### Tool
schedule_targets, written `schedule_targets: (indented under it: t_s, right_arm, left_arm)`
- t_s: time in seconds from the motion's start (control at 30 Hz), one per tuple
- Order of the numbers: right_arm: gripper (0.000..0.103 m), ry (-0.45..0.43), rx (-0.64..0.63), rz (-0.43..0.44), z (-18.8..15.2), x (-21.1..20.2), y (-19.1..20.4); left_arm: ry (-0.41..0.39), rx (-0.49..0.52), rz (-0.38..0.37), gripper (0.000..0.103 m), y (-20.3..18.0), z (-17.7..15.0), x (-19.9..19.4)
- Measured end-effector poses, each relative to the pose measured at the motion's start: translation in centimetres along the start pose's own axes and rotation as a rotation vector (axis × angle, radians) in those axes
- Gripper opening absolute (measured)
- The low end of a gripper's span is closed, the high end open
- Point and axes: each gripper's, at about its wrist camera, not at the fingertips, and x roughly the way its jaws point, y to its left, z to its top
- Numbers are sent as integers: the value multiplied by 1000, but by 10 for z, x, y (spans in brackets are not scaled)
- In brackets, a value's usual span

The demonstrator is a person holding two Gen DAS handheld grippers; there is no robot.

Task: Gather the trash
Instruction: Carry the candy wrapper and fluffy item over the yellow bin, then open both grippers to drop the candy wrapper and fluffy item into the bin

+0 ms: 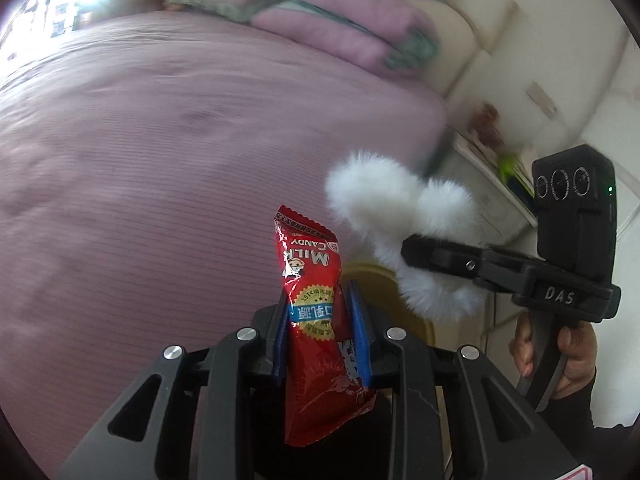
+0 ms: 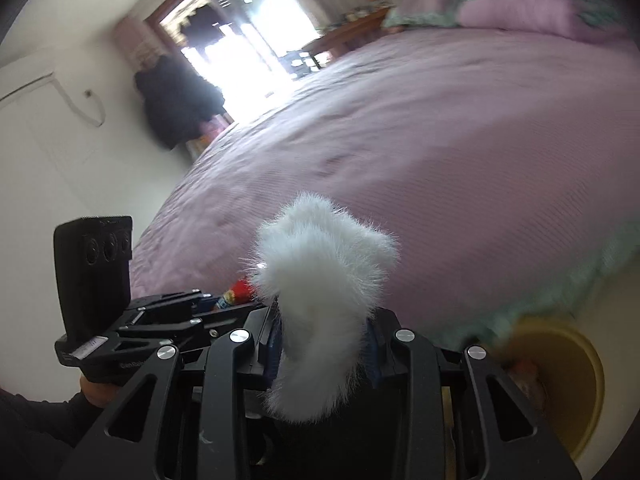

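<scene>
My left gripper (image 1: pixel 318 304) is shut on a red milk-candy wrapper (image 1: pixel 316 320), which stands upright between the blue pads (image 1: pixel 358 320) over the edge of the pink bed (image 1: pixel 160 160). My right gripper (image 2: pixel 322 320) is shut on a white fluffy piece (image 2: pixel 320 280) that hides its fingertips. In the left wrist view the right gripper (image 1: pixel 416 252) shows at the right, the white fluffy piece (image 1: pixel 400 208) in its jaws, a hand (image 1: pixel 568 352) on its handle. The right wrist view catches the left gripper (image 2: pixel 224 300) at the lower left, with a bit of the red wrapper (image 2: pixel 240 290).
A yellow round bin (image 2: pixel 568 384) stands on the floor beside the bed, lower right in the right wrist view; its rim (image 1: pixel 384 280) peeks behind the wrapper. Pink pillows (image 1: pixel 320 20) lie at the bed's head. A white bedside shelf (image 1: pixel 500 168) with small items stands right. A dark coat (image 2: pixel 176 100) hangs near the bright doorway.
</scene>
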Motion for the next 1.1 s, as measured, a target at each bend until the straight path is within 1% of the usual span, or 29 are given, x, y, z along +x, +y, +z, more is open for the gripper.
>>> schedule_targets:
  t_s: [0.1, 0.23, 0.33, 0.47, 0.53, 0.6, 0.73, 0.8, 0.87, 0.9, 0.93, 0.97, 1.03, 1.1]
  right_arm:
    - [32, -18, 72, -38, -21, -18, -24]
    - [32, -48, 170, -98, -49, -44, -59]
    - [32, -64, 228, -145, -66, -61, -77]
    - [32, -76, 291, -209, -89, -78, -98]
    - [32, -73, 319, -237, -106, -88, -112]
    - [32, -65, 343, -255, -118, -92, -123]
    - [32, -59, 392, -268, -136, -98, -145]
    - [32, -50, 411, -266, -139, -95, -150]
    - [32, -40, 418, -275, -143, -94, -156]
    - [32, -35, 420, -275, -142, -92, -158]
    - [32, -34, 426, -273, -141, -92, -159]
    - [32, -33, 426, -272, -141, -91, -160]
    - [32, -29, 427, -276, -140, -90, -162]
    - [32, -24, 434, -273, -140, -87, -163]
  left_arm:
    - [45, 39, -32, 27, -25, -5, 20]
    - [125, 96, -70, 27, -62, -14, 55]
    - [188, 141, -103, 27, -87, -22, 84]
    - [267, 190, -144, 27, -114, -35, 117]
    - [300, 212, -150, 27, -123, -43, 132]
    - [341, 218, -165, 27, -130, -48, 147]
    - [392, 230, -157, 27, -144, -52, 179]
    - [415, 223, -150, 27, -145, -48, 194]
    - [429, 241, -138, 29, -148, -49, 203]
    - [433, 252, -127, 35, -146, -48, 202]
    - [433, 262, -114, 45, -147, -48, 204]
    - [424, 276, -98, 50, -147, -47, 205]
    - [411, 291, -89, 67, -147, -44, 205]
    - [403, 296, -82, 70, -143, -42, 205]
